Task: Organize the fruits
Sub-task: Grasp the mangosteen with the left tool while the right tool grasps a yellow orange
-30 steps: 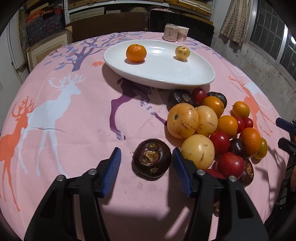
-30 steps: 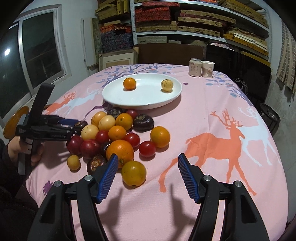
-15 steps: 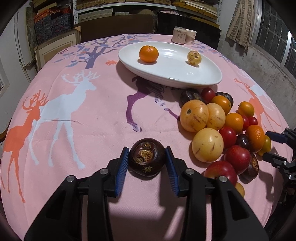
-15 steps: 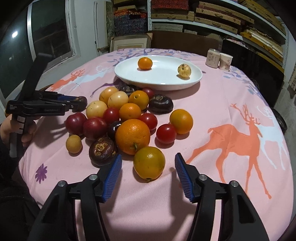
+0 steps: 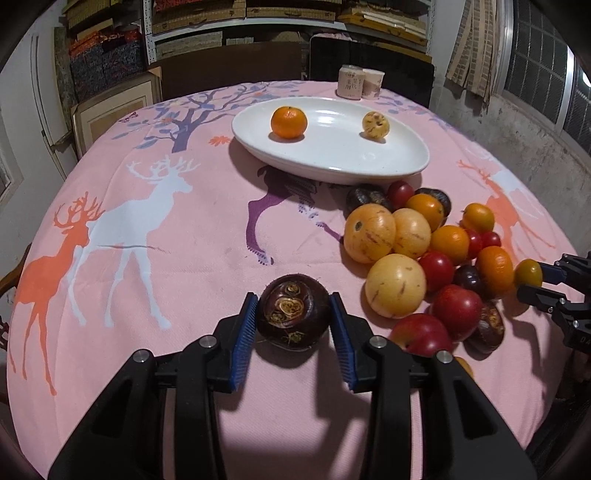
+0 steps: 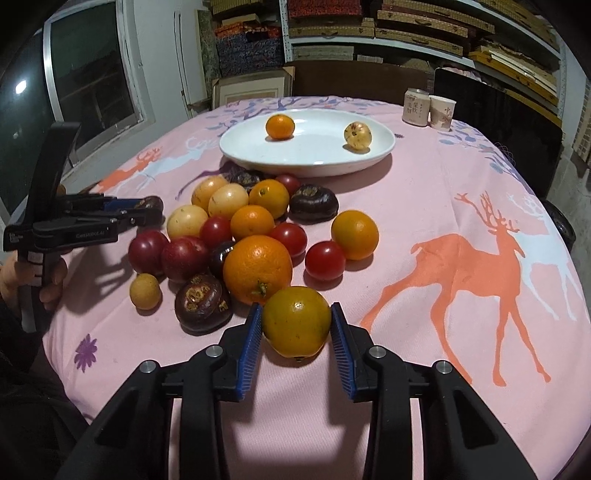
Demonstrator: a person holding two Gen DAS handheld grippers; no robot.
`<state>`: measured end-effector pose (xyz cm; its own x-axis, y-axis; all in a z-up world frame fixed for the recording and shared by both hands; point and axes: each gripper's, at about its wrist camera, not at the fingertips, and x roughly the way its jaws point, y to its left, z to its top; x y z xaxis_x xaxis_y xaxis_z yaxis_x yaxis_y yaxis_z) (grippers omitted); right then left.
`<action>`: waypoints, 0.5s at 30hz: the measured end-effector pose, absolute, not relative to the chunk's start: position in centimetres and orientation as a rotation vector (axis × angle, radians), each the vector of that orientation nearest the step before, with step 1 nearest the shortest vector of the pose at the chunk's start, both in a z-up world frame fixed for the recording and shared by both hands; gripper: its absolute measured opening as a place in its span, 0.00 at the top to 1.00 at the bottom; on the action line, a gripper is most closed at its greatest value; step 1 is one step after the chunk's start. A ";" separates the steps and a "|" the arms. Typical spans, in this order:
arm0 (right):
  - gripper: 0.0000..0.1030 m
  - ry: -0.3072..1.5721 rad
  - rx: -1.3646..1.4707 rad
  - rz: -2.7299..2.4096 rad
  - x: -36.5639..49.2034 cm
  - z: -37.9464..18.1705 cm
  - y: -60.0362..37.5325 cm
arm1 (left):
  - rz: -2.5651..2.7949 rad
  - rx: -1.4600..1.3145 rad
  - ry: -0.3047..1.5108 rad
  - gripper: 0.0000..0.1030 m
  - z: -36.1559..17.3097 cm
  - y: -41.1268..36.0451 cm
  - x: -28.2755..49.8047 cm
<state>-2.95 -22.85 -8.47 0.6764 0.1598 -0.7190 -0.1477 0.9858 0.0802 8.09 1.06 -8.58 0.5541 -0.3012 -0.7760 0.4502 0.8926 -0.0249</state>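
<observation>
Round table under a pink tablecloth (image 5: 155, 295) printed with deer and trees; shelves of boxes (image 6: 406, 26) behind, a window (image 6: 88, 85) to one side, two paper cups (image 6: 428, 108) near the far edge. White oval plate (image 5: 332, 162) toward the back, carrying a small orange (image 5: 289, 122) and a pale speckled fruit (image 5: 375, 125), well apart. Loose heap of fruit (image 6: 243, 229) (oranges, red, yellow and dark ones) just in front of the plate.

Left gripper (image 5: 293, 325) angled down toward the cloth, blue pads pressed against both sides of a dark purple fruit (image 5: 292, 316), apart from the heap. Right gripper (image 6: 296, 328) angled down likewise, jaws just closed in, pads now touching a yellow-orange fruit (image 6: 296, 326) at the heap's near edge. Hand (image 6: 22, 273) wrapped around the left gripper's handle.
</observation>
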 end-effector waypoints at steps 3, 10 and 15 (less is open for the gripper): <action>0.64 0.784 0.018 0.181 -3.3 -7.8 -22.9 | -0.454 0.179 0.868 0.63 -8.0 1.3 7.2; 0.64 0.741 0.045 0.181 -3.8 -6.1 -23.6 | -0.455 0.157 0.804 0.63 -5.0 2.0 5.6; 0.64 0.690 0.082 0.154 -3.9 -4.2 -25.4 | -0.457 0.169 0.762 0.63 -2.9 1.4 5.1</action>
